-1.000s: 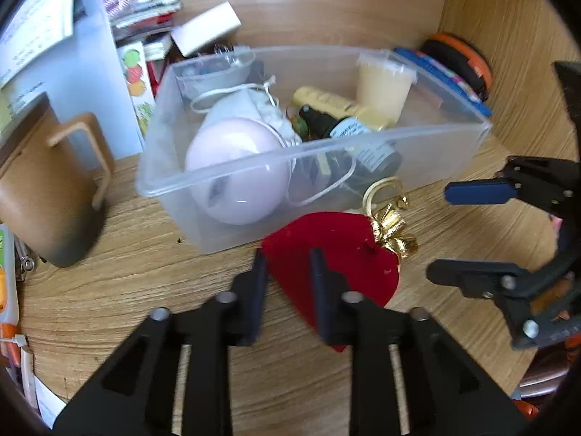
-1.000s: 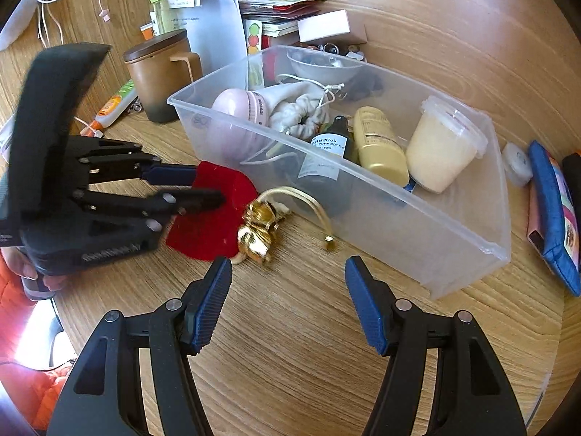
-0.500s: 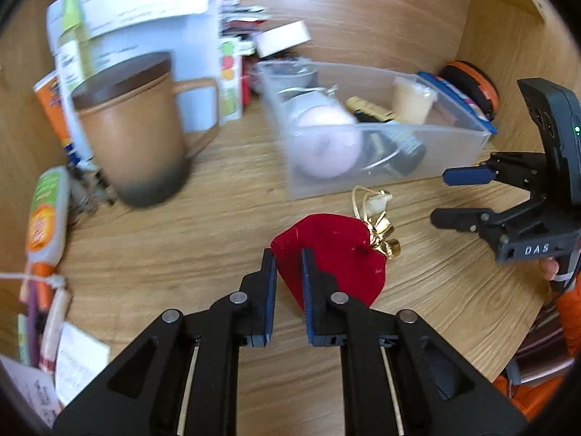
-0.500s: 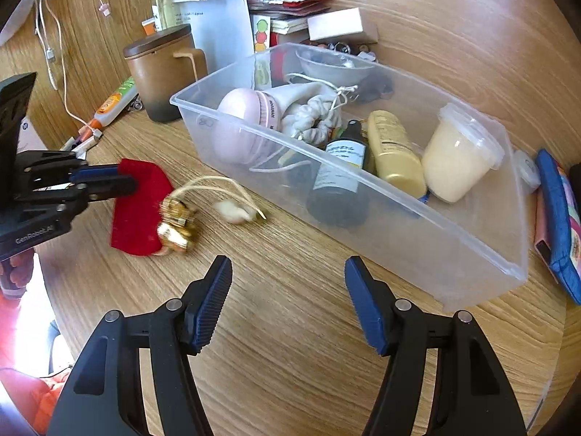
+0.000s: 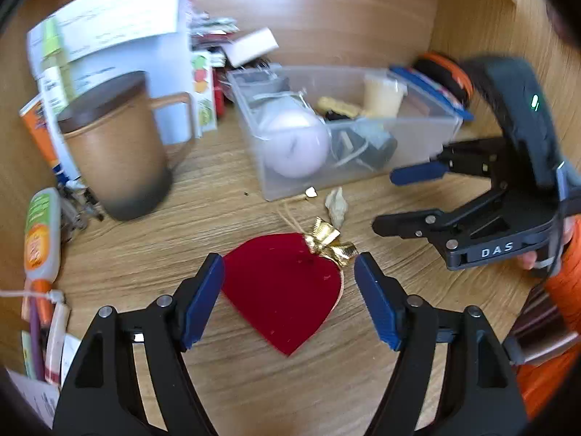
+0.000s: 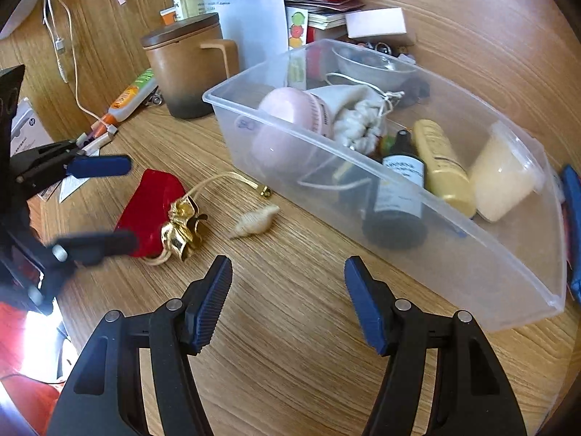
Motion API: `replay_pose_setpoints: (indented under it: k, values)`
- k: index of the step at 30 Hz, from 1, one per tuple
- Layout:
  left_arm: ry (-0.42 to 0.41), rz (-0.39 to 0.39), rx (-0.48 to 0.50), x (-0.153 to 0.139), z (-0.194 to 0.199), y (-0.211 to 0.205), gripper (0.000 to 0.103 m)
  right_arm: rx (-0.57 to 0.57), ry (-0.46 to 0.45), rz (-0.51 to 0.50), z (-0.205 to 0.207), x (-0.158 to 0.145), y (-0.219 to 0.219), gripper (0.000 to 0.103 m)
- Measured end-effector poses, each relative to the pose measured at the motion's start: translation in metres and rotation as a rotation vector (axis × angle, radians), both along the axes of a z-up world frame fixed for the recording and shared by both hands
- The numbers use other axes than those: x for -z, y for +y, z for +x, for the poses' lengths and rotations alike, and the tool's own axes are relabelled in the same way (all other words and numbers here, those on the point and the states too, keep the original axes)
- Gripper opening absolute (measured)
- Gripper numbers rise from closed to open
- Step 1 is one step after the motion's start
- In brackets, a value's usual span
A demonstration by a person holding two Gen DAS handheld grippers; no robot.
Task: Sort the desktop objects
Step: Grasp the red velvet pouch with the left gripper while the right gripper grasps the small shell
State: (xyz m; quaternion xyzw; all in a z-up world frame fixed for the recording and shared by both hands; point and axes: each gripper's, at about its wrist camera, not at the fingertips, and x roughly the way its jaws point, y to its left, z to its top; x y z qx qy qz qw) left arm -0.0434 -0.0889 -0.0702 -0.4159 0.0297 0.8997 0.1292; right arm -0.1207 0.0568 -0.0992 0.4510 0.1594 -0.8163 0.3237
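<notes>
The left claw (image 5: 288, 299) is spread wide, its blue pads either side of a red velvet pouch (image 5: 285, 287) that lies flat on the wooden table (image 5: 225, 181), touching neither. A gold bow (image 5: 328, 241) sits at the pouch's neck, and a small cream seashell (image 6: 256, 222) lies just beside it, near the clear plastic bin (image 6: 454, 232). The right claw (image 6: 288, 303) hangs released over bare wood, holding nothing.

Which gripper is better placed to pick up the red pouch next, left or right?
Left. The left gripper is open with the red pouch lying between its fingers on the desk. The right gripper is open too, but off to the side, nearer the clear bin.
</notes>
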Motion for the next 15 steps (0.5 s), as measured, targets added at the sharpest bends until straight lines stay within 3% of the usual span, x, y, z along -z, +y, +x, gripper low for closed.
replay_pose_setpoints:
  k: [5, 9, 15]
  values:
    - [-0.069, -0.056, 0.018, 0.024, -0.017, 0.009, 0.073, -0.008, -0.034, -0.016, -0.007, 0.002, -0.012, 0.057]
    - [-0.055, -0.062, -0.003, 0.026, -0.019, 0.006, 0.072, -0.019, -0.049, -0.006, -0.011, 0.007, -0.024, 0.049]
    - [-0.041, -0.048, -0.054, 0.024, -0.021, -0.002, 0.054, -0.028, -0.027, 0.013, -0.012, 0.011, -0.043, 0.041]
